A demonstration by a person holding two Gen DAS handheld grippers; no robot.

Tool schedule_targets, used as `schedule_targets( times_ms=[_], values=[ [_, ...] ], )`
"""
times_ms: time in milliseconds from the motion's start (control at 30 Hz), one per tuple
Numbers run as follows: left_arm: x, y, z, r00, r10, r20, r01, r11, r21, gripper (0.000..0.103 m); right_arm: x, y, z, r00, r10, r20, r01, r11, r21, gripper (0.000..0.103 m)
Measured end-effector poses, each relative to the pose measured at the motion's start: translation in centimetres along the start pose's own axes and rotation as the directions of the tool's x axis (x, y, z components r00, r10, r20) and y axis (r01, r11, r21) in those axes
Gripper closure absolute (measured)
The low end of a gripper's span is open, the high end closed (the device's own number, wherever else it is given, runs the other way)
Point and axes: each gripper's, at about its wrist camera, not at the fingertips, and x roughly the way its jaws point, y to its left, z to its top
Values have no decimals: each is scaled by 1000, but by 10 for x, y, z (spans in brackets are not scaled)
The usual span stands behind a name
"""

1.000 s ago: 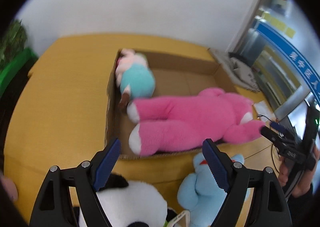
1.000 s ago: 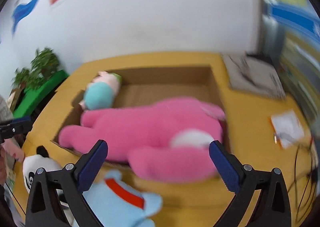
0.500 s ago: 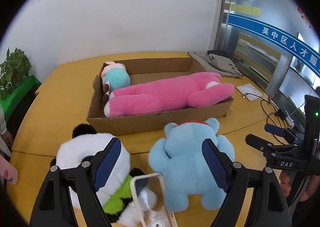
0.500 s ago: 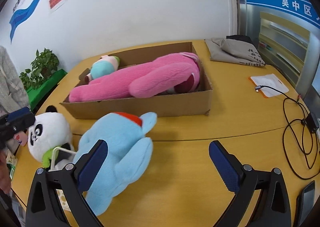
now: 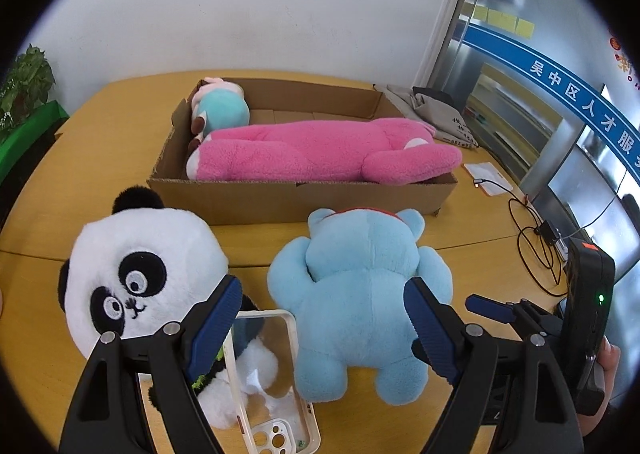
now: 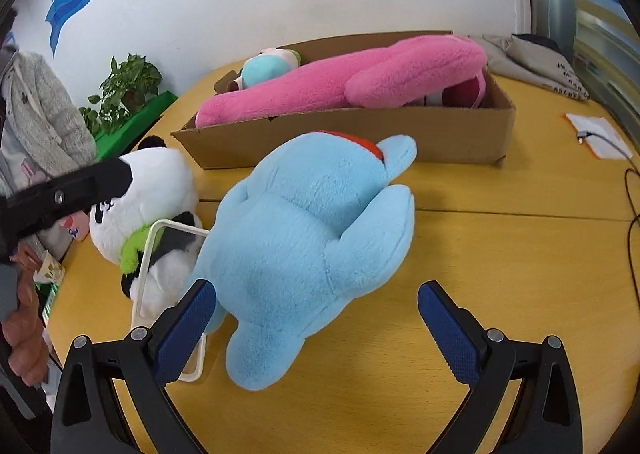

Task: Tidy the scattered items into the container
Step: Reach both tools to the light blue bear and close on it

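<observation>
A cardboard box [image 5: 280,202] [image 6: 360,134] on the yellow table holds a long pink plush [image 5: 312,154] [image 6: 340,82] and a small teal plush [image 5: 222,112] [image 6: 264,68]. In front of it lie a light blue plush [image 5: 360,294] [image 6: 312,246], face down, and a panda plush [image 5: 140,274] [image 6: 148,190]. A clear phone case [image 5: 268,374] [image 6: 156,254] leans against the panda. My left gripper [image 5: 320,322] is open and empty above the blue plush and the case. My right gripper [image 6: 316,330] is open and empty over the blue plush's lower end.
A grey folded cloth [image 5: 436,114] [image 6: 536,58] lies behind the box at the right. A white card [image 5: 486,174] [image 6: 600,134] and black cables [image 5: 536,242] lie on the table's right side. A green planter [image 6: 128,102] stands at the left edge.
Both grippers have pulled back from over the box toward the table's front. The blue plush, panda and phone case now fill the foreground. Both stay open.
</observation>
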Motion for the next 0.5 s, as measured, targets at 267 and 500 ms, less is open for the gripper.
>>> schedule_targets(
  times_ms=[267,500],
  values=[
    [13,1,-5,999,-7,-40,7,1000,-2,19,41,-11,-5,986,128,-105,-106,976,187,0],
    [14,0,-6,999,-11,-53,11,1000,1,19,54,0,-7,963,256,-83,-237,953,190,24]
  ],
)
